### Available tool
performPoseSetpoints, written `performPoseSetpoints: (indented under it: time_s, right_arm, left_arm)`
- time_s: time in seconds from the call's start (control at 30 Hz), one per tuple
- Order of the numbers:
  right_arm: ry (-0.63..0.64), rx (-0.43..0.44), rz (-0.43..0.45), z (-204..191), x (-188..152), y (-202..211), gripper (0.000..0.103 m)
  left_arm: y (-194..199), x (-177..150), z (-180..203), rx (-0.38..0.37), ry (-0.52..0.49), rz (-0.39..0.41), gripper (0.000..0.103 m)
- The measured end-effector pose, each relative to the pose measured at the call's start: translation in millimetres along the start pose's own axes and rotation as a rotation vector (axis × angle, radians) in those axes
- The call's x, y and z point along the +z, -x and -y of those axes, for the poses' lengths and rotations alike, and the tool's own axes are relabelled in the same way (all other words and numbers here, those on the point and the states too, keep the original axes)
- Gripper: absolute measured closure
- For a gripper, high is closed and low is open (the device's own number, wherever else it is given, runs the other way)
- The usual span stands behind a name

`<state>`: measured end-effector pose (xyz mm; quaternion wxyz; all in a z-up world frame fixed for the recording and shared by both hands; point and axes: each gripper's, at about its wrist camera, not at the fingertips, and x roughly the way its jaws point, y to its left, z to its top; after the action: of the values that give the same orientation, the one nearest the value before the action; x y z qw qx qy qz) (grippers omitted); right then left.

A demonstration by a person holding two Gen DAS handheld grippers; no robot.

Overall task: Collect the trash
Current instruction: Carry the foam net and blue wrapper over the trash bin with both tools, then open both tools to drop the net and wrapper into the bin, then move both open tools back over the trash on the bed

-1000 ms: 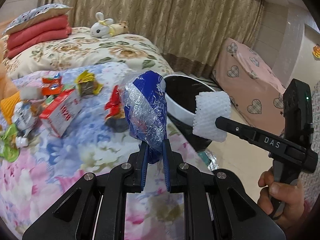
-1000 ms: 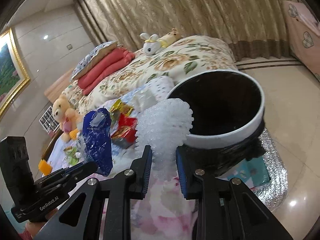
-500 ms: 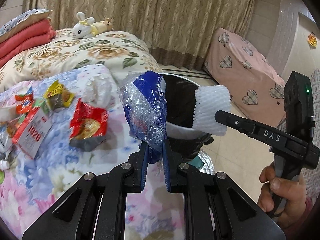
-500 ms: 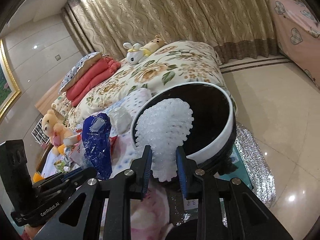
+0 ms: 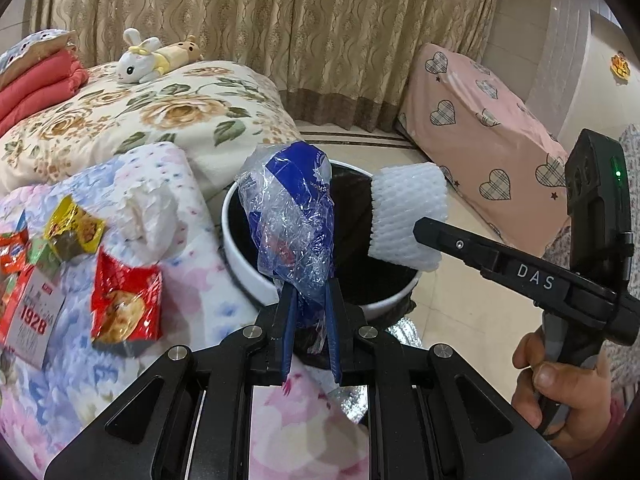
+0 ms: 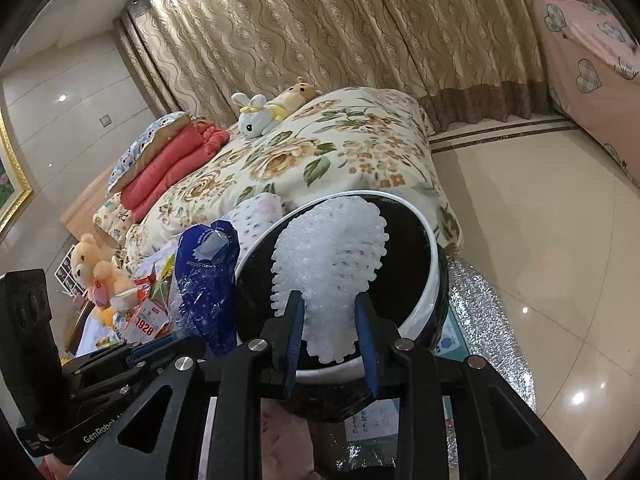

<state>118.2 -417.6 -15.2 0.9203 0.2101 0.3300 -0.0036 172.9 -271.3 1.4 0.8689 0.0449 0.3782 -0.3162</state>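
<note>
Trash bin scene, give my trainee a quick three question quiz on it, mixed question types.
1. True or false: the left gripper holds a white foam net.
2. Which piece hangs over the trash bin? A) red snack packet B) white foam fruit net C) plush rabbit
3. Fill in: the blue and clear plastic wrapper sits in the ____ gripper.

Key: 1 false; 2 B; 3 left.

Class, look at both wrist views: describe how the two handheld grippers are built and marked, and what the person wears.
Both grippers are black angular frames with silver screws and blue pads inside the fingers. The right gripper reads "DAS" in white and shows a green light on its upright handle. The left gripper reads "GenRobot". A floral sleeve shows beside the hand.
</note>
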Motion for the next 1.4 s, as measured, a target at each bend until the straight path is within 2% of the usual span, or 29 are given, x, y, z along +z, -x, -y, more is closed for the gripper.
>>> performPoseSetpoints:
  time_s: [0.4, 0.47, 0.5, 0.53, 0.6, 0.63, 0.73, 0.97, 1.4]
  right_arm:
    - [-0.006, -0.02, -0.03, 10, 8, -17, 0.074]
    - [-0.005, -0.024, -0.035, 10, 9, -19, 0.073]
    - [-0.004, -0.024, -0.038, 10, 10, -20, 0.068]
    - [-0.004, -0.027, -0.043, 10, 10, -21, 0.064]
    - [-0.012, -0.032, -0.046, 11, 11, -22, 0.045]
    - [-0.015, -0.028, -0.046, 11, 11, -22, 0.042]
    - [-0.019, -0.029, -0.041, 10, 10, -21, 0.039]
    - [-0.008, -0.01, -0.031, -8, 5, -16, 0.023]
    - [0.048, 0.057, -0.051, -62, -23, -13, 0.01]
  left_arm:
    - [-19, 13, -1, -0.011, 0.003, -0.018, 0.088]
    - [-21, 13, -2, -0.016, 0.009, -0.023, 0.076]
    - [-21, 13, -3, -0.013, 0.014, -0.023, 0.066]
    - [-21, 12, -5, -0.009, 0.02, -0.021, 0.061]
    - [-18, 11, -9, -0.013, 0.034, -0.012, 0.052]
    - [-17, 9, -11, -0.012, 0.039, -0.009, 0.051]
    - [-10, 5, -17, -0.004, 0.057, 0.003, 0.047]
    - [12, -17, -36, 0.03, 0.11, 0.034, 0.044]
    - [57, -63, -87, 0.115, 0.223, 0.074, 0.043]
